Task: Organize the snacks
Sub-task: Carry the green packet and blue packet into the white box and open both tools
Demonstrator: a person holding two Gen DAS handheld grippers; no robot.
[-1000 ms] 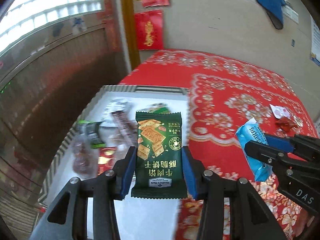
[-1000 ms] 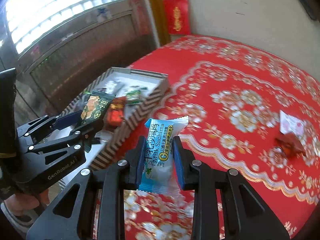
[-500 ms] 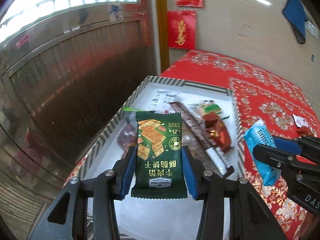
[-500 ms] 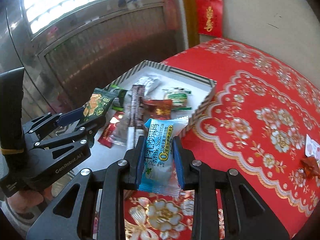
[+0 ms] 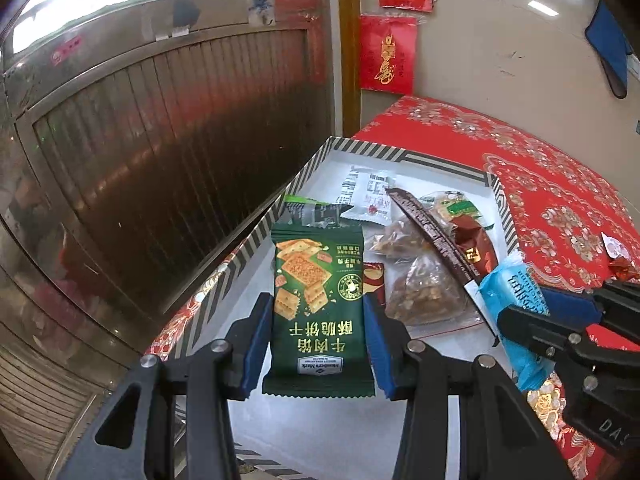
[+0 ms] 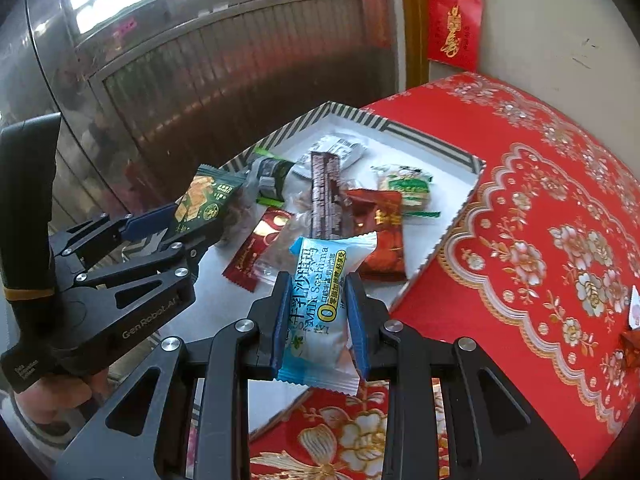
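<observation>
1. The green cracker packet (image 5: 319, 312) sits clamped between the blue pads of the left claw (image 5: 316, 340). Its long axis runs straight along the fingers, and its print reads upside down in the left wrist view.
2. The packet hangs over the near, bare part of the striped box (image 5: 436, 159), apart from the snacks heaped at the far end.
3. The blue Milk Sachima packet (image 6: 325, 308) is squeezed between the pads of the right claw (image 6: 320, 320). Its long axis also lies along the fingers, with the crimped far end pointing toward the box.
4. This blue packet hovers at the box's near right edge, just above the rim where the box meets the red cloth.
5. Inside the box, toward its far end, lie:
   - a long dark brown bar (image 6: 326, 200) pointing from near to far;
   - a red wrapper (image 6: 380, 232) right of the bar;
   - a green-and-white packet (image 6: 406, 184) beyond the red one;
   - a white packet (image 5: 366, 196) near the far wall;
   - a clear bag of brown pieces (image 5: 430, 296) on the near side of the bar.
6. The box rests on the desk (image 6: 540, 208), which is covered in red flowered cloth, against its left edge.
7. Well to the right of the box, small wrapped sweets (image 5: 616, 246) lie on the cloth.
</observation>
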